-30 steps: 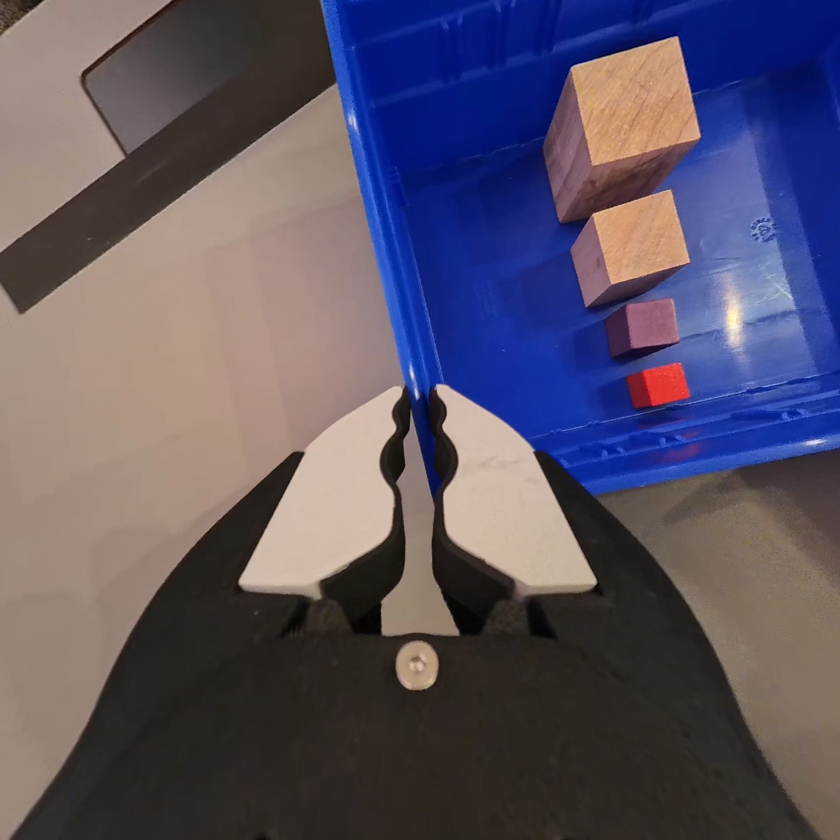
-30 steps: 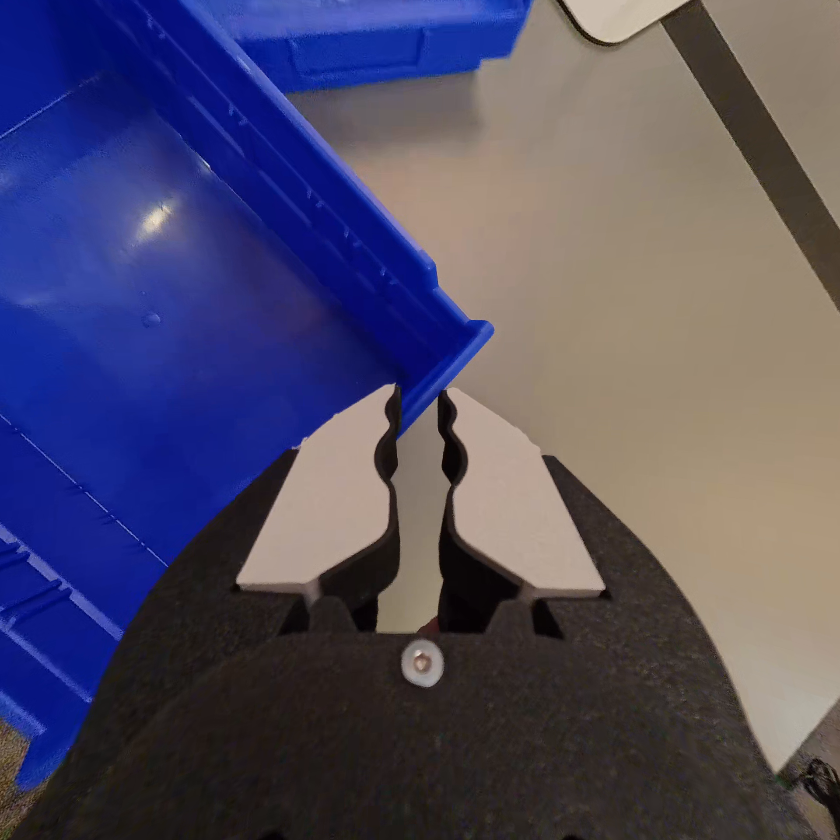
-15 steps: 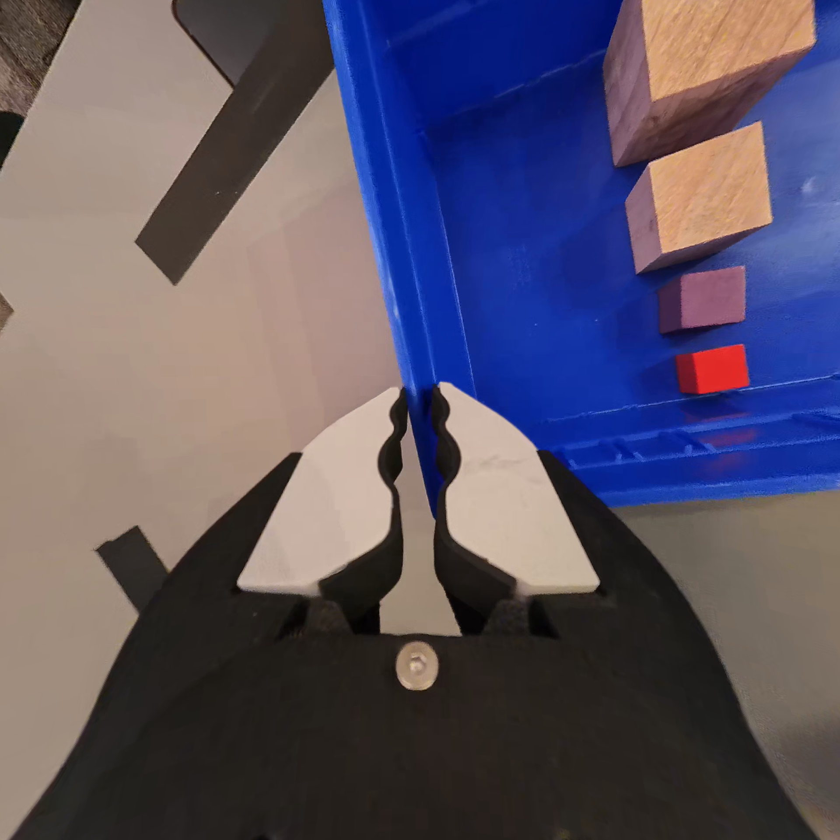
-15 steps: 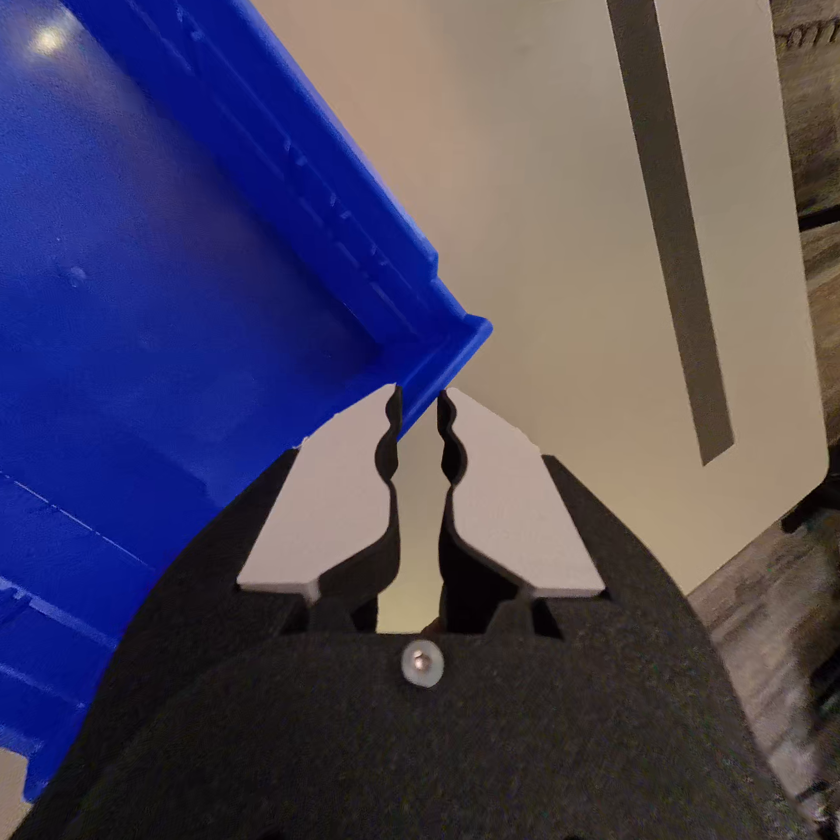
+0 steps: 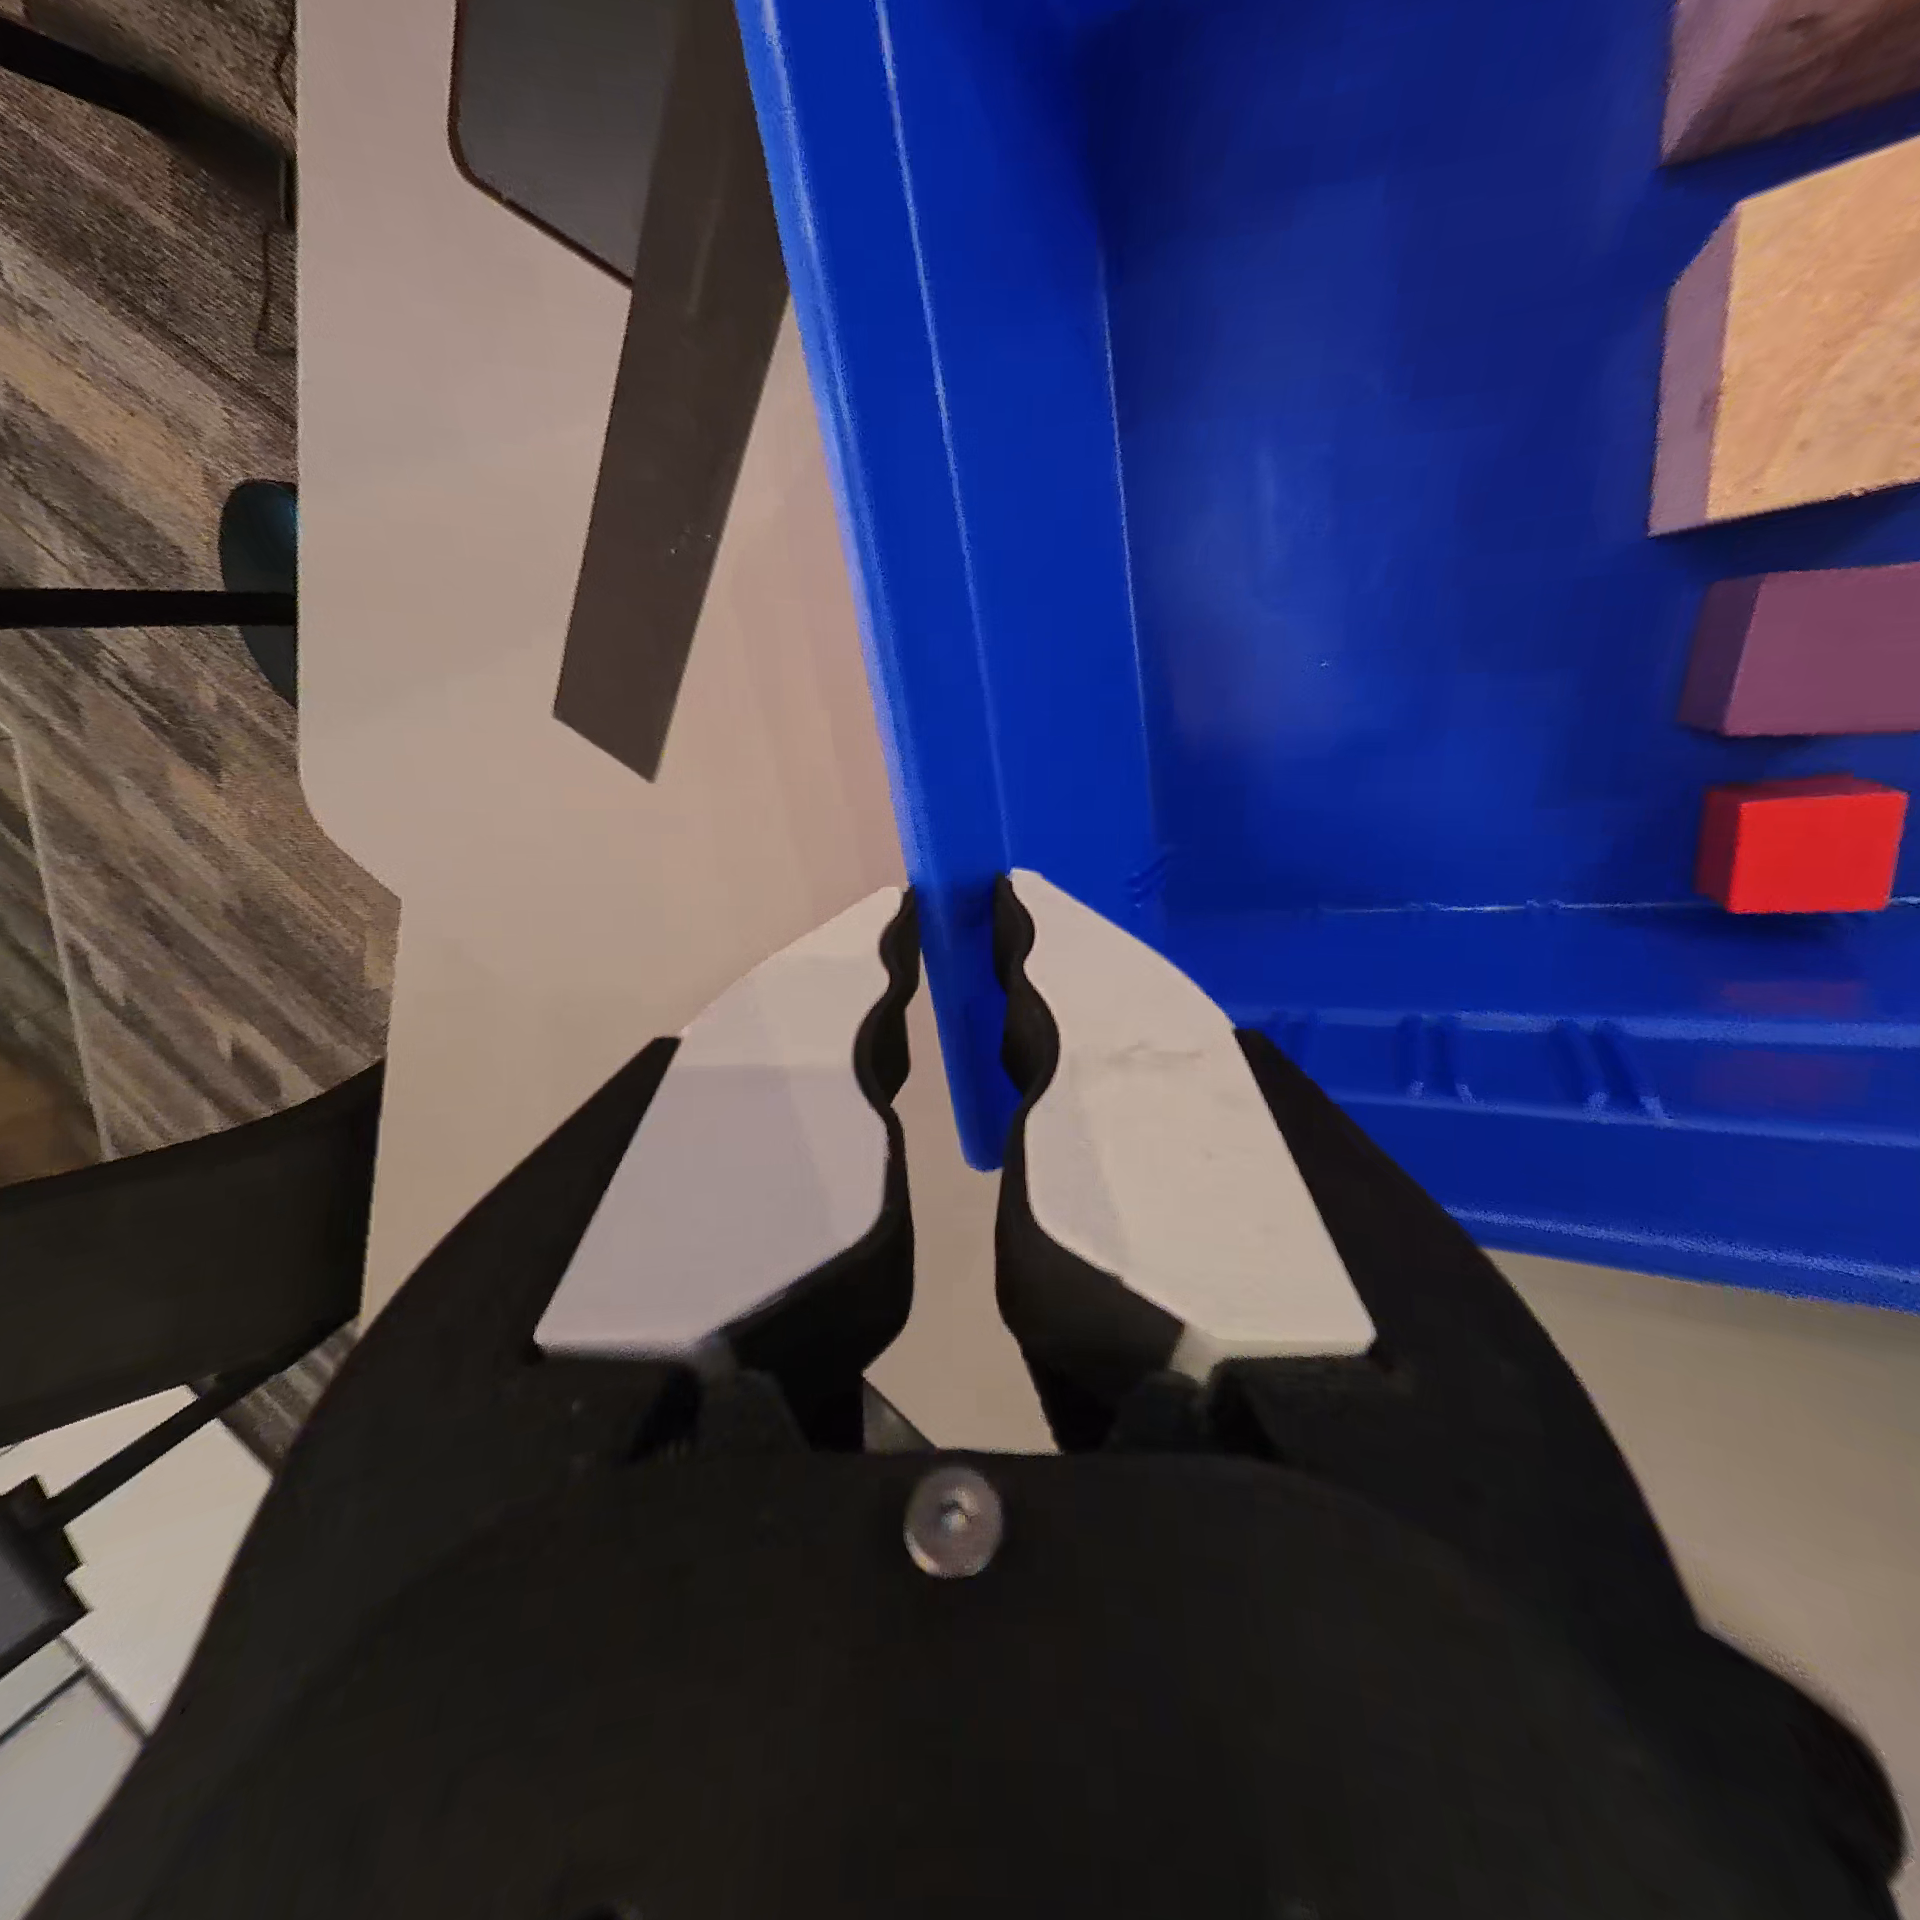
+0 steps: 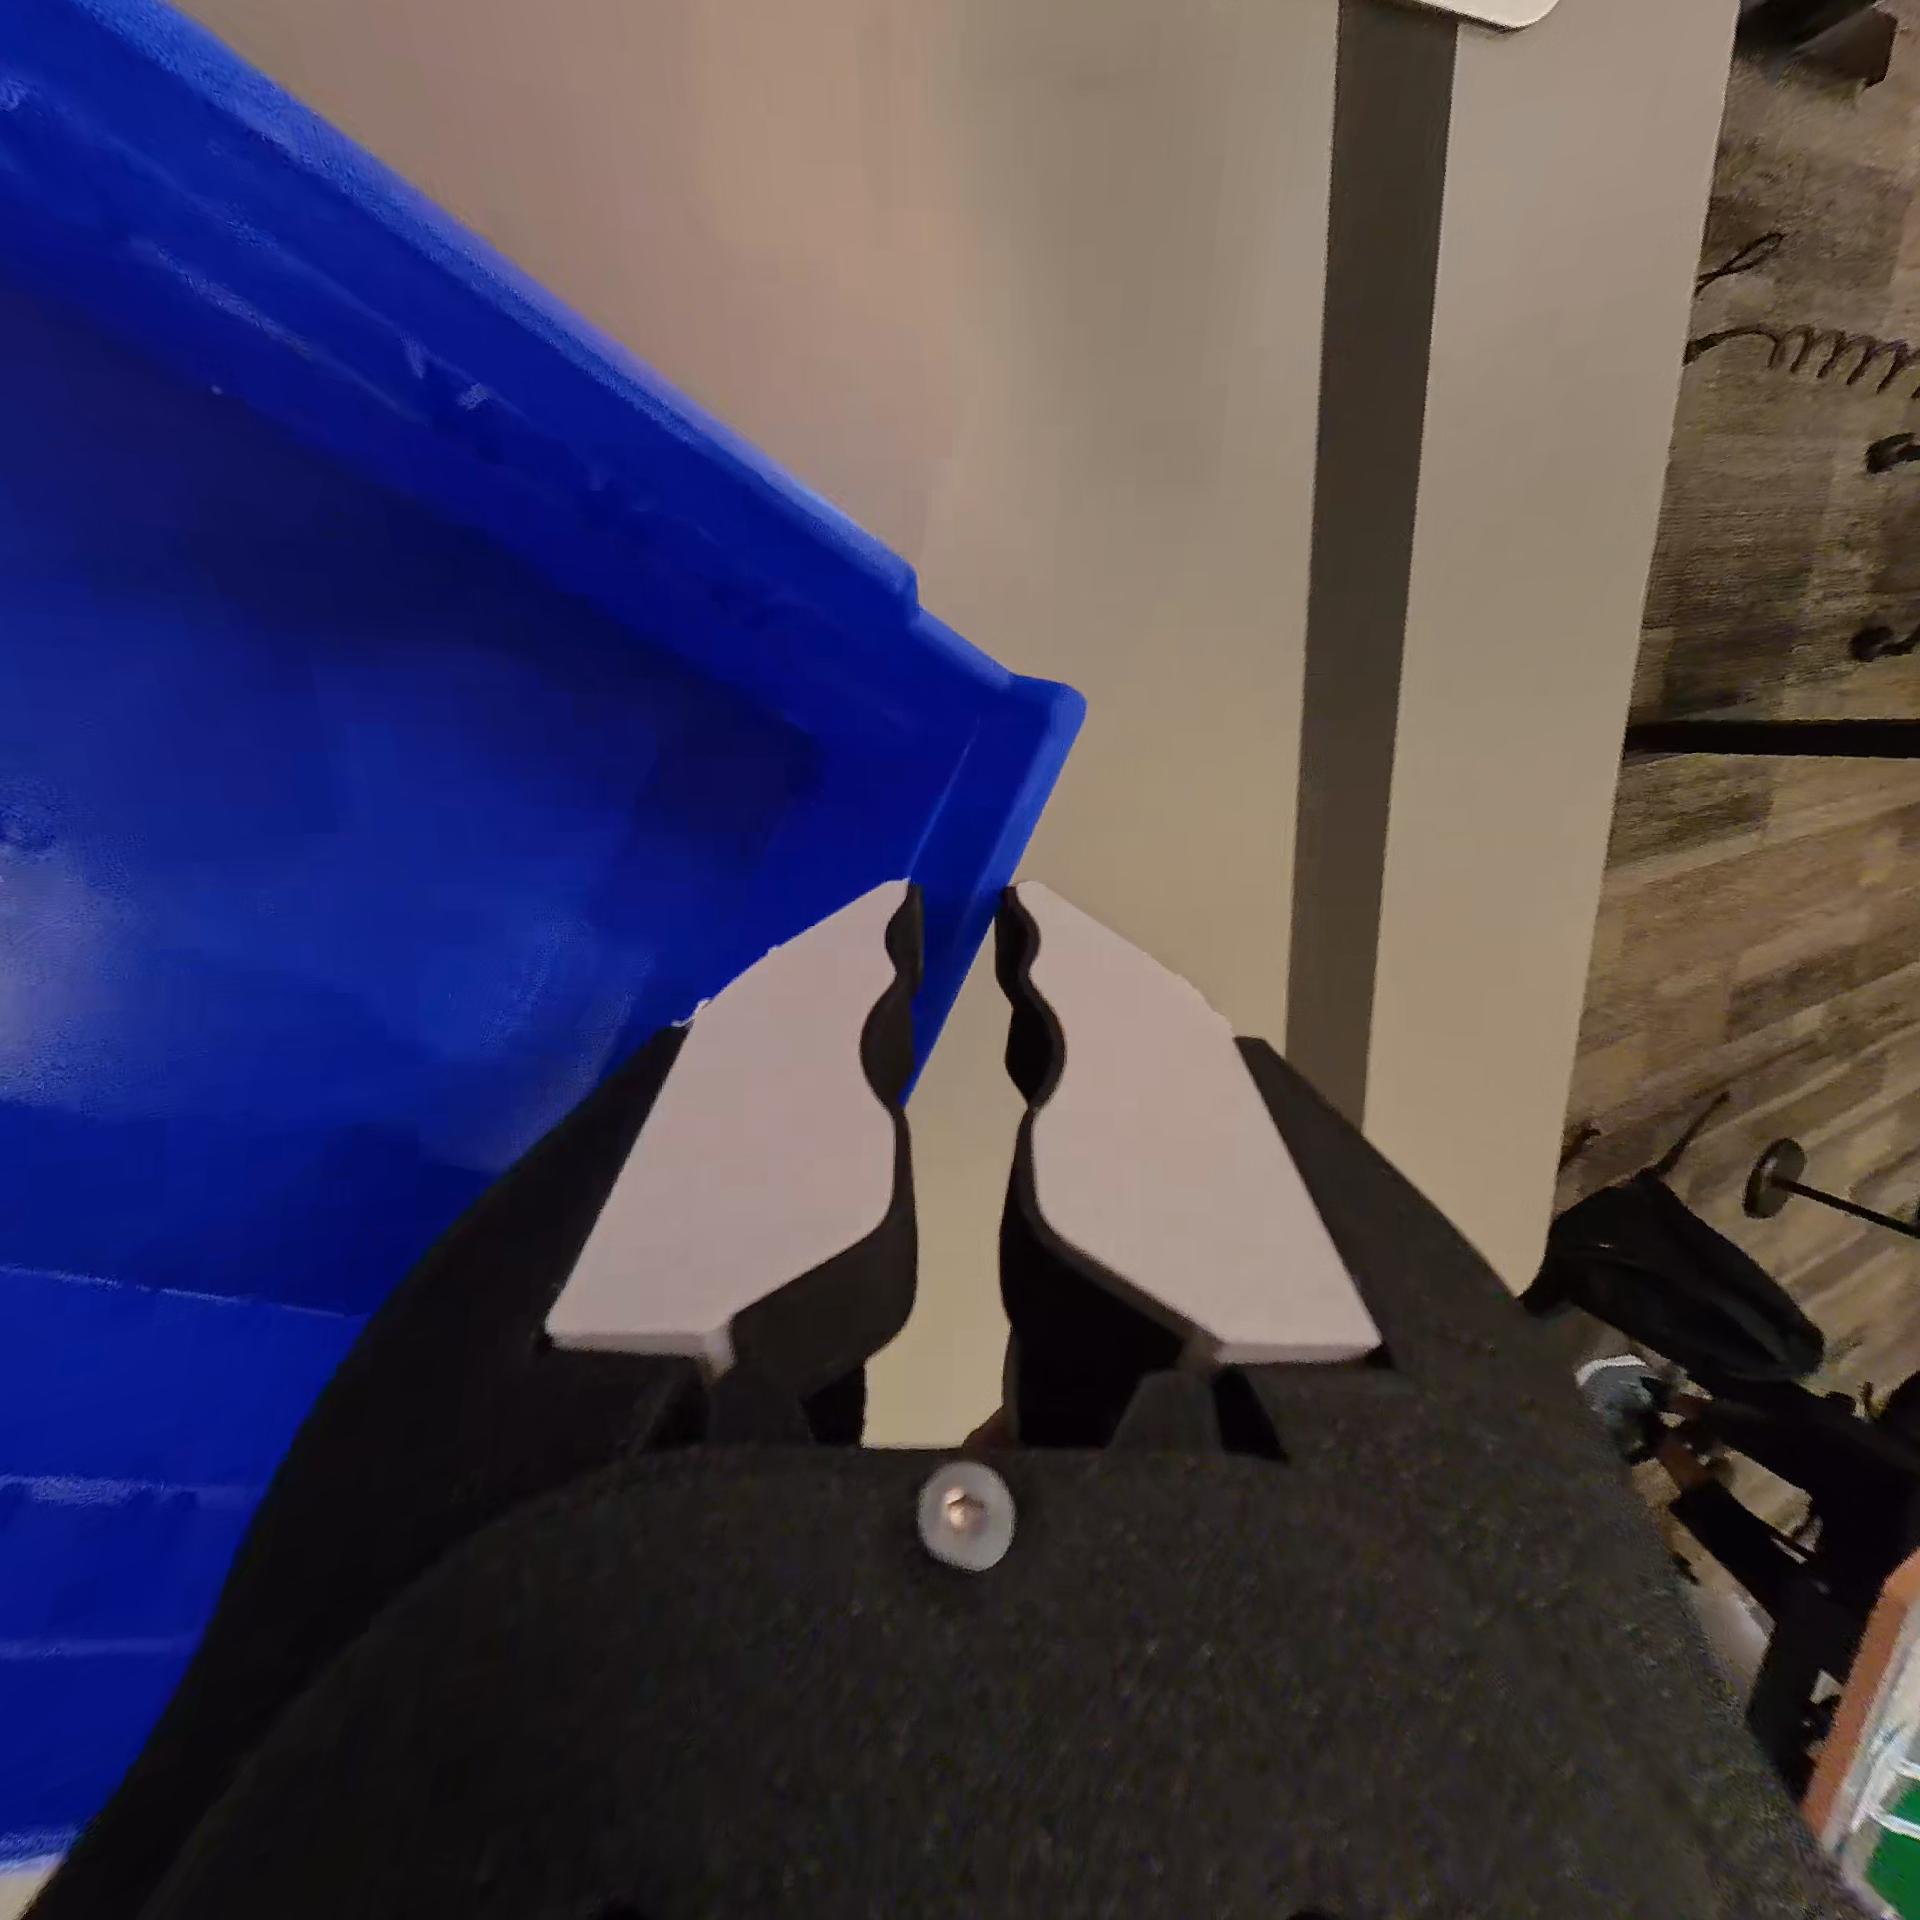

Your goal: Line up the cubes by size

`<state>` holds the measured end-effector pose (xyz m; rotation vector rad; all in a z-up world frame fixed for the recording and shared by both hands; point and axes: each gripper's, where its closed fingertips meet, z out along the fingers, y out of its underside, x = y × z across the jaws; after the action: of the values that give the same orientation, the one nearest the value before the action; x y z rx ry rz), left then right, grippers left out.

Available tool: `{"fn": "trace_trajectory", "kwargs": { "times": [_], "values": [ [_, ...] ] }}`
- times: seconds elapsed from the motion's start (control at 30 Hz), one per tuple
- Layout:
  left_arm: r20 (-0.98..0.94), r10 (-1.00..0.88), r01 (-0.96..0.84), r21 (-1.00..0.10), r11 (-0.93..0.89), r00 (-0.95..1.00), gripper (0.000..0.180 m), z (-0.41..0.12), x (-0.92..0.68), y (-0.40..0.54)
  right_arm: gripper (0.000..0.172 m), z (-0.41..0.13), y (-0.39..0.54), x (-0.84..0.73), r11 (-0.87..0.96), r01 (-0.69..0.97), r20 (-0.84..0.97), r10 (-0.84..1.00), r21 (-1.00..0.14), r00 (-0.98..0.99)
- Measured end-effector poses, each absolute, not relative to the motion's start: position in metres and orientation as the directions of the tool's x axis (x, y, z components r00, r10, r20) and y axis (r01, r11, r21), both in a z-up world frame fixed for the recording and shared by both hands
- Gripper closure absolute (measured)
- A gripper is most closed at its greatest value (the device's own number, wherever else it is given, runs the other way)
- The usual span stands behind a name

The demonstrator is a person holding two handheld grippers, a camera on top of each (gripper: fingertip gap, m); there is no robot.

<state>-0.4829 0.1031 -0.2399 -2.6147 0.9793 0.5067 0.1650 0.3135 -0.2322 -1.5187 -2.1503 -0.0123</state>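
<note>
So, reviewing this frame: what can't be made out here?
- Largest wooden cube: cut off by the left wrist view's top edge, so the full row isn't visible.
- Medium wooden cube and purple cube: clipped by the right edge.
- Row of cubes: absent from the right wrist view.
- Blue bin: interior blurred, near part hidden behind the right gripper.
</note>
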Motion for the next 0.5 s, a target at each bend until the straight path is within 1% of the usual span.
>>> {"fn": "trace_trajectory", "kwargs": {
  "times": [0.17, 0.33, 0.4, 0.5],
  "values": [
    [-0.460, -0.555, -0.671, -0.132, -0.730, 0.694, 0.166, -0.239, -0.492, 0.122, 0.160, -0.232, 0.329, 0.145, 0.389, 0.880, 0.424, 0.870, -0.273, -0.253],
    [-0.518, -0.505, -0.644, -0.123, -0.755, 0.691, 0.164, -0.234, -0.496, 0.123, 0.157, -0.228, 0.330, 0.143, 0.383, 0.897, 0.471, 0.847, -0.221, -0.246],
    [-0.556, -0.459, -0.627, -0.150, -0.764, 0.693, 0.159, -0.224, -0.500, 0.118, 0.143, -0.217, 0.323, 0.140, 0.365, 0.890, 0.490, 0.849, -0.274, -0.197],
    [-0.580, -0.366, -0.588, -0.253, -0.768, 0.728, 0.141, -0.198, -0.499, 0.106, 0.140, -0.192, 0.305, 0.144, 0.346, 0.870, 0.530, 0.839, -0.350, -0.121]
  ]
}}
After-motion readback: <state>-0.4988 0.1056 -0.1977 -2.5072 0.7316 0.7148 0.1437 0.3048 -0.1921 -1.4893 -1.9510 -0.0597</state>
